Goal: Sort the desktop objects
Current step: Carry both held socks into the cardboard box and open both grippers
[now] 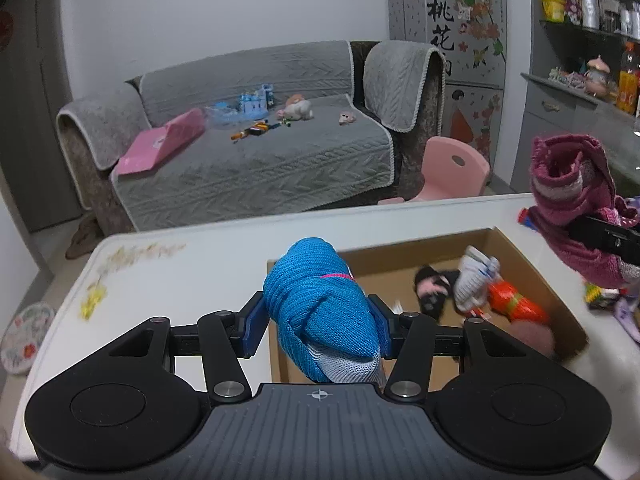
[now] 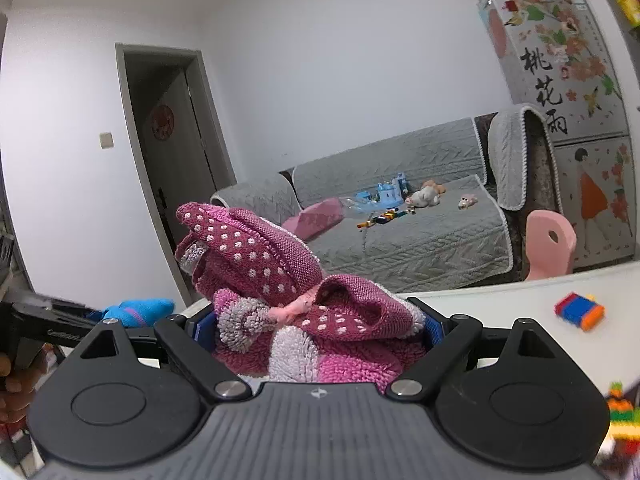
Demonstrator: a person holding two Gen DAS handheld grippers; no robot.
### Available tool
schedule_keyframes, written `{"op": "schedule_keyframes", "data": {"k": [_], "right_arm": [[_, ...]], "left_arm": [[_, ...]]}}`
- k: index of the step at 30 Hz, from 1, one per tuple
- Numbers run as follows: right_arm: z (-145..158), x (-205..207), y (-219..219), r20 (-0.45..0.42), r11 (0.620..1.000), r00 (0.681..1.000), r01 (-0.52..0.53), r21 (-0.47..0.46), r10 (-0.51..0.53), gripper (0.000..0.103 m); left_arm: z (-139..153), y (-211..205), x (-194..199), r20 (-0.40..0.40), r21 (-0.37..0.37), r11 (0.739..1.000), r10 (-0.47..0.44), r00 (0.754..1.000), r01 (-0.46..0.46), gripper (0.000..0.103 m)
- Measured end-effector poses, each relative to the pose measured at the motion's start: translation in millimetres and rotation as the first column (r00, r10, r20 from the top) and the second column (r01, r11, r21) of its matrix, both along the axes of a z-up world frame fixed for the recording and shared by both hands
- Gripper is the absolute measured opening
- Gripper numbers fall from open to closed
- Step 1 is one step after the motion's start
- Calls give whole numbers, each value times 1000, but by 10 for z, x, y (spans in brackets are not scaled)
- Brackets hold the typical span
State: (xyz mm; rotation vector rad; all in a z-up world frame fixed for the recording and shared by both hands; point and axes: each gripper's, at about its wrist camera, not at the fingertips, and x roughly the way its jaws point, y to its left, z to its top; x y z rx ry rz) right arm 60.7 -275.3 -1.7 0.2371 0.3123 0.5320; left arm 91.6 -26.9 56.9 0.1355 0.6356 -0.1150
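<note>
Two grippers; two sock bundles; one box.

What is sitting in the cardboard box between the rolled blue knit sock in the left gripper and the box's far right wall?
In the left wrist view, a black plush toy, a grey-white sock and an orange toy lie in the cardboard box beyond the rolled blue knit sock.

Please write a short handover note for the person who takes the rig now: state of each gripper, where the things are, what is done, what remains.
Left gripper: shut on the blue sock bundle, held over the near edge of the cardboard box.
Right gripper: shut on the pink dotted knit bundle, held up above the white table.
Done: the box already holds a grey-white sock, a black item and an orange item.
Left: put both bundles away. A toy block and other small coloured pieces remain on the table.
</note>
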Motion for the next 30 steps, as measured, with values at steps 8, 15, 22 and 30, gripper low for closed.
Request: {"op": "schedule_keyframes", "data": {"k": [8,15,22,30], "right_arm": [[-130,193,90,-21,998,999,34,-61,-35,89],[-226,161,332,-62,988,997,39,-148,-49,89],[-278,99,588,-45,964,998,26,-266,-40,89],[-339,105,702,-64,942,997,20,-335,-44,90]], "left_arm": [[-256,-81,738,-34,40,999,-9,999,10,59],[-573,-35,994,-89,26,999,-20,996,23,59],[-799,13,1094,-130,24,1000,-13,991,16,59],[-913,6,1106,-154,29,999,-12,988,17,58]]}}
